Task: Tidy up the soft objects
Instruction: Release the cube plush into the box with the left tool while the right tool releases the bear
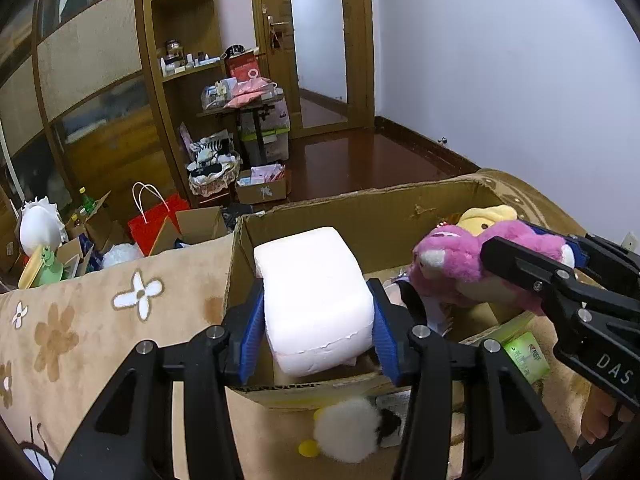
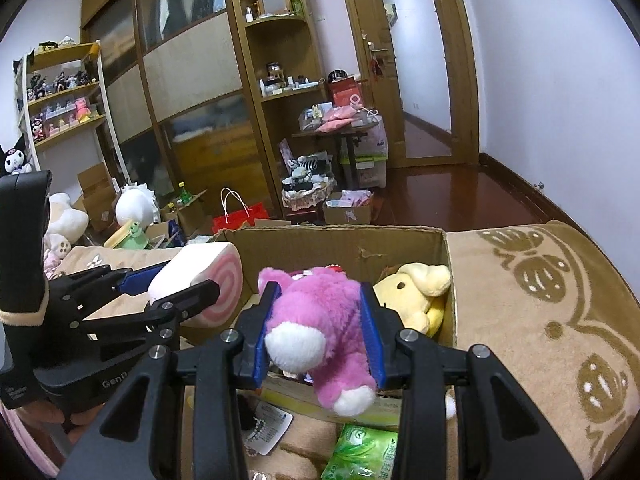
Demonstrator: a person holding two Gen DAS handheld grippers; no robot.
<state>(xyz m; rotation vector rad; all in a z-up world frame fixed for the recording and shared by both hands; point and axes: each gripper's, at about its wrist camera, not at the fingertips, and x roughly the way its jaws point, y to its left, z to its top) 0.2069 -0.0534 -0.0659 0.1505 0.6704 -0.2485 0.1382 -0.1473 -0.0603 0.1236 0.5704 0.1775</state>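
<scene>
A: Status, starting at the left?

B: The left gripper [image 1: 318, 322] is partly open, its blue pads pressed against both sides of the white roll cushion [image 1: 314, 300], which has a pink spiral end face. The cushion hangs just ahead of the fingers, above the near-left corner of the cardboard box [image 1: 360, 204].

A: And the right?

B: The right gripper [image 2: 318, 330] is closed nearly as tight as it goes, squeezing the pink plush bear [image 2: 324, 320] at the body. The bear hangs head down over the box's near edge. A yellow plush [image 2: 416, 292] already lies in the box beyond and to the right of this gripper.

A: Step in hand?

B: Judged from this, depositing: both items are carried over the box and neither is released.

A: Next move?

B: Probably lower each item clear of the box wall, then open the fingers. The cushion is bulky, so it needs free floor space on the left; the bear should settle beside the yellow plush.
</scene>
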